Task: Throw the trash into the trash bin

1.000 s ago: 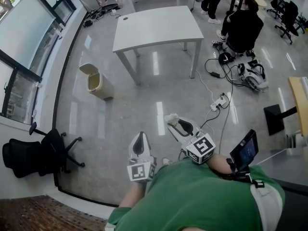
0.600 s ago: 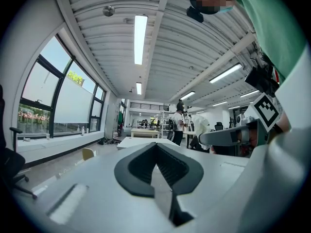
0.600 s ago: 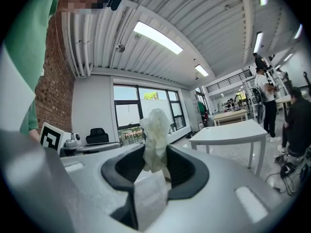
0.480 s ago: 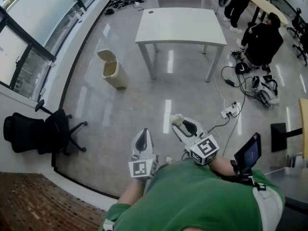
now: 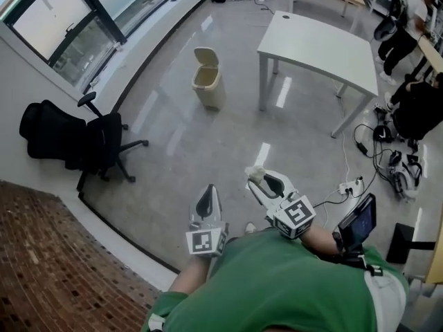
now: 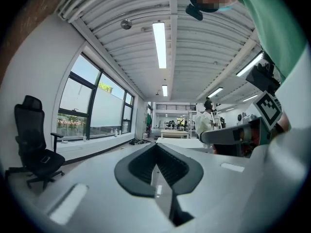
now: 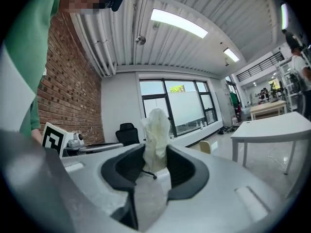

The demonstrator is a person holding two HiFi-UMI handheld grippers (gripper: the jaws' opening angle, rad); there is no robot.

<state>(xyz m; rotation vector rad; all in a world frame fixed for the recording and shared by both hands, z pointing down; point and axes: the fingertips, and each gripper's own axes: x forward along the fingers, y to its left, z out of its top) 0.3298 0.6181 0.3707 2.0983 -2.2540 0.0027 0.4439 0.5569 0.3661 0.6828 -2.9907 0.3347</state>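
Observation:
The trash is a crumpled white wad of paper (image 7: 156, 132); my right gripper (image 7: 154, 166) is shut on it, and the wad sticks up past the jaw tips. In the head view the same wad (image 5: 255, 174) shows at the tip of the right gripper (image 5: 259, 180), held level above the floor. The left gripper (image 5: 207, 192) is beside it, to the left, shut with nothing in it (image 6: 156, 152). The beige trash bin (image 5: 208, 79), lid up, stands on the floor well ahead, near the table's left legs. It also shows small in the right gripper view, as the bin (image 7: 208, 146).
A white table (image 5: 325, 43) stands right of the bin. A black office chair (image 5: 73, 138) sits at the left by the windows, beside a brick wall (image 5: 48, 268). Cables and a power strip (image 5: 349, 185) lie on the floor at the right, near people (image 5: 415, 106).
The whole view has swung: the bin and table slid to the right and upward in the head view, and the chair and brick wall came further in. Both grippers keep their pose and grip.

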